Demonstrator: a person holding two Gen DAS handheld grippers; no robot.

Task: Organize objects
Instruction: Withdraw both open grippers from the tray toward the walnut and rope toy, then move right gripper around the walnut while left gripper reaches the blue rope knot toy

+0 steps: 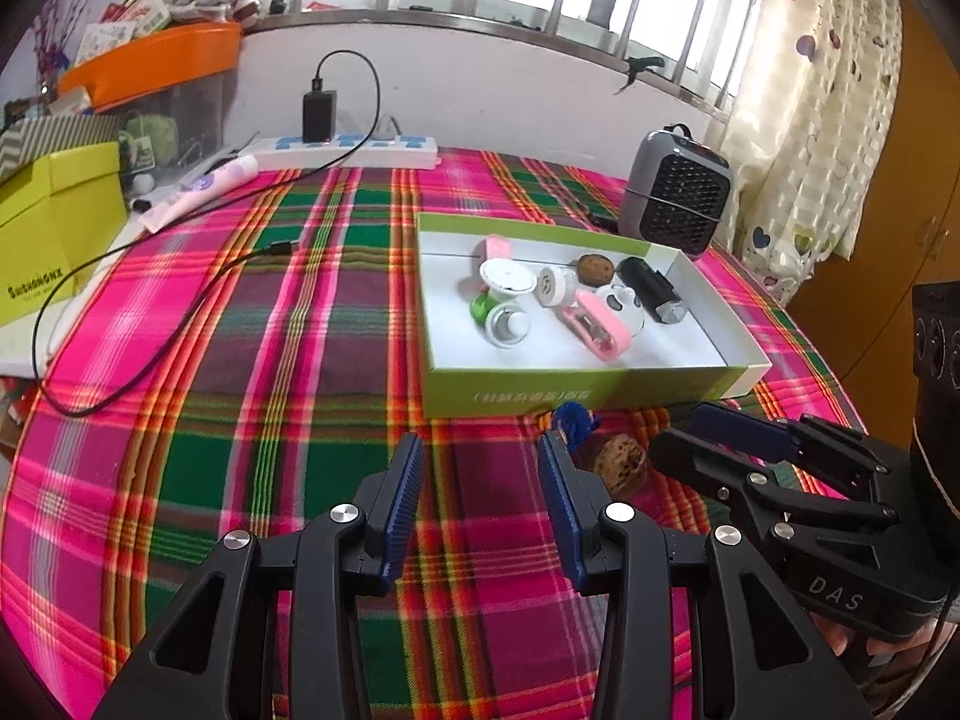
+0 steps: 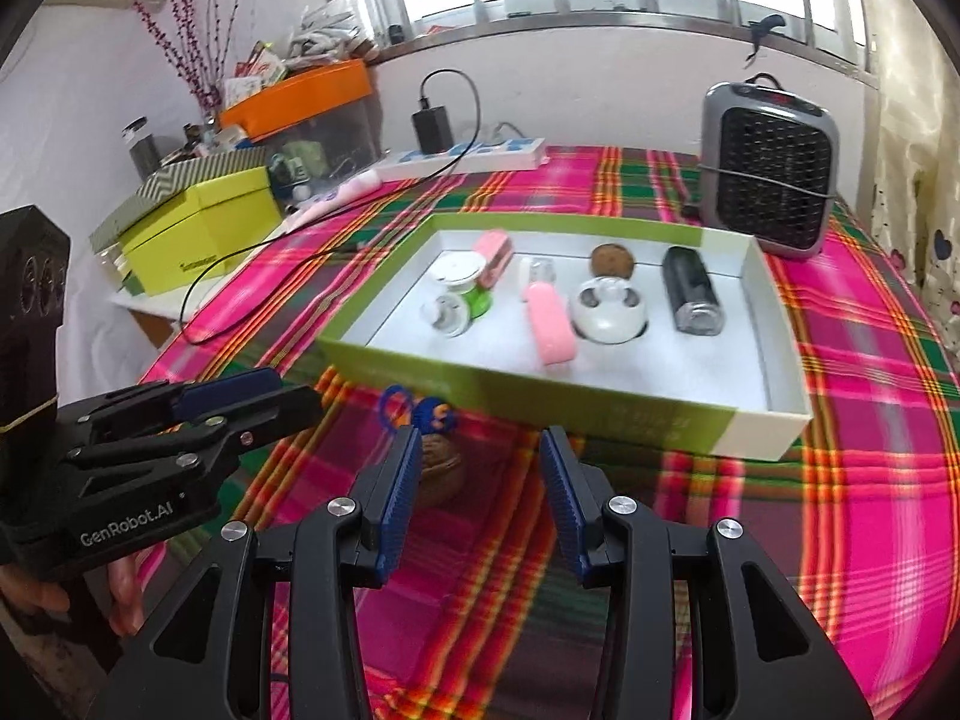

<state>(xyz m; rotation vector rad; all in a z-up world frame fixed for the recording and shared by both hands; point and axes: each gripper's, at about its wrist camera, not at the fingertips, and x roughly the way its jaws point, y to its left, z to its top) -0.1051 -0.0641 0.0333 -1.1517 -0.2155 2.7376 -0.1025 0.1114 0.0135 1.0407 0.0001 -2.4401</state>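
Your left gripper (image 1: 480,468) hangs over the plaid tablecloth (image 1: 240,360) with its jaws spread and only cloth between them. Your right gripper (image 2: 477,462) is spread the same way, pinching nothing, and in the left view it shows from the side just to the right of the left one. Just beyond both sets of fingertips a walnut (image 1: 621,459) lies on the cloth, touching a blue knotted cord (image 1: 573,417); both sit close against the near wall of the green tray (image 1: 540,399), outside it. Inside the tray lie a pink clip (image 2: 549,324), a white round case (image 2: 609,312), a black cylinder (image 2: 690,288), a second walnut (image 2: 612,259), a small white jar (image 2: 447,315) and a green piece (image 2: 477,300), crowded toward the left and middle, while the right end of the tray floor is bare. A grey heater (image 2: 768,168) stands at the table's far right corner, near the tray. To the left of the tray the cloth is open as far as the black cable (image 1: 150,336) near the left edge
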